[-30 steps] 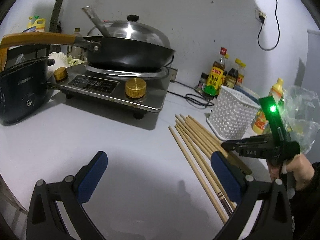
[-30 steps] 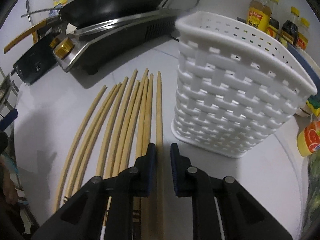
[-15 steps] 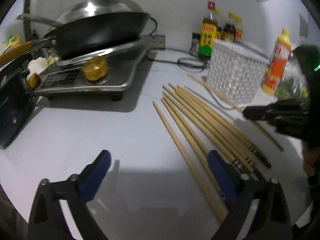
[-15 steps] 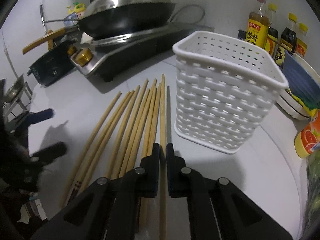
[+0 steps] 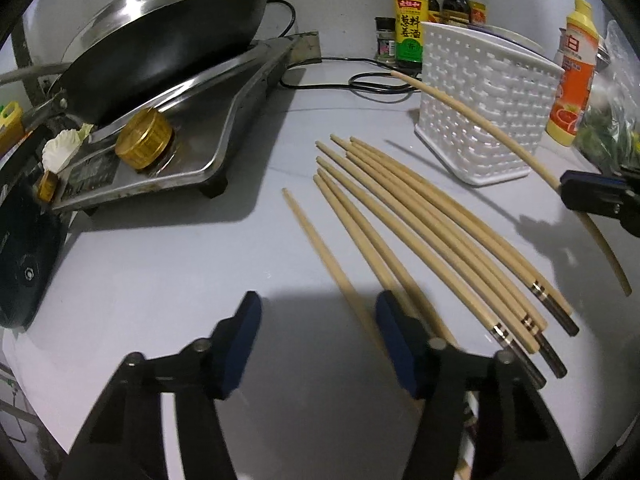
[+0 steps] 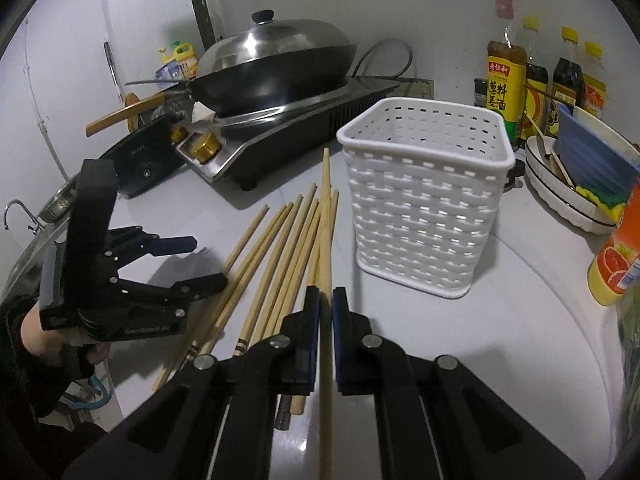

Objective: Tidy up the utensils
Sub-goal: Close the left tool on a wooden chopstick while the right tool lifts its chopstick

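From the left wrist view, we take the white basket [image 5: 486, 108] as our landmark. In front of it and to its left, a fan of chopsticks [image 5: 420, 224] lies flat on the counter [image 5: 168, 272]; we count eight lying there, one of them apart on the side far from the basket. A ninth, the lifted chopstick [image 5: 480, 120], is raised across the basket's front face, pinched by the right gripper [image 5: 588, 196] at the frame's edge. Our left gripper [image 5: 318, 336] hangs over the near ends of the fan, its jaws half wide and closing; the lone outer stick runs down between them, with no pad pressing on it yet (likely its next pick).

From the right wrist view, the basket stands just right of the raised stick [image 6: 326, 280]. Our right gripper [image 6: 326, 312] is clamped narrow on that stick near its thick end, tip forward and free of the pile, presumably so it can swing over the basket's open rim. The left gripper [image 6: 208, 264] sits well left of the basket, at the fan's outer edge.
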The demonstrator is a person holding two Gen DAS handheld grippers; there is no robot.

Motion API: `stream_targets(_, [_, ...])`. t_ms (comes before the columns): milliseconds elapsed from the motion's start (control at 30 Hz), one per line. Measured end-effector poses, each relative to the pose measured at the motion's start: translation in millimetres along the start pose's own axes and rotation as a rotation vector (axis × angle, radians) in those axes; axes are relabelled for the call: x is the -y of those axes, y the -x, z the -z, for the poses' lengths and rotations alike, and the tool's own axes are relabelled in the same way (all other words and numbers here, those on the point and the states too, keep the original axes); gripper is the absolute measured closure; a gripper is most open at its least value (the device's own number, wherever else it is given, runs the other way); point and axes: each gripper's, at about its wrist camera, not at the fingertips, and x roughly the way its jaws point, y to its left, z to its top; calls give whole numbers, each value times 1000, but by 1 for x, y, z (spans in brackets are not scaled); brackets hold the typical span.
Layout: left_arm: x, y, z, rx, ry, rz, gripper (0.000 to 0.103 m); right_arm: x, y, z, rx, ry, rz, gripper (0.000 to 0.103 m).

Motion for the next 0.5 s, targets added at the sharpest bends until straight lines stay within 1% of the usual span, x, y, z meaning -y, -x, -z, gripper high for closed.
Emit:
stream_targets(33, [1,0,-1,-2,0,8,64,0,0,1,2,1,-2,97])
stream_targets(67, [2,0,-2,-5,5,17,70,1,2,1,4,3,-7,97])
stream_targets(100, [3,0,-2,-7,9,24,79,0,2,2,5,5,-10,97])
stream_targets(133, [4,0,-2,-9,12,32,83,0,3,2,8,9,-13,97])
stream_targets(167, [5,0,-2,-9,14,36,84,0,5,3,12,13,-16,97])
stream_targets(233, [6,1,-1,-10,20,48,91,-2,7,2,17,22,-22,97])
stream_targets(333, [5,3,2,-14,40,77,96,-5,12,2,25,31,-27,97])
stream_targets(500, [4,6,6,-16,49,75,97,-8,20,2,46,39,-37,97])
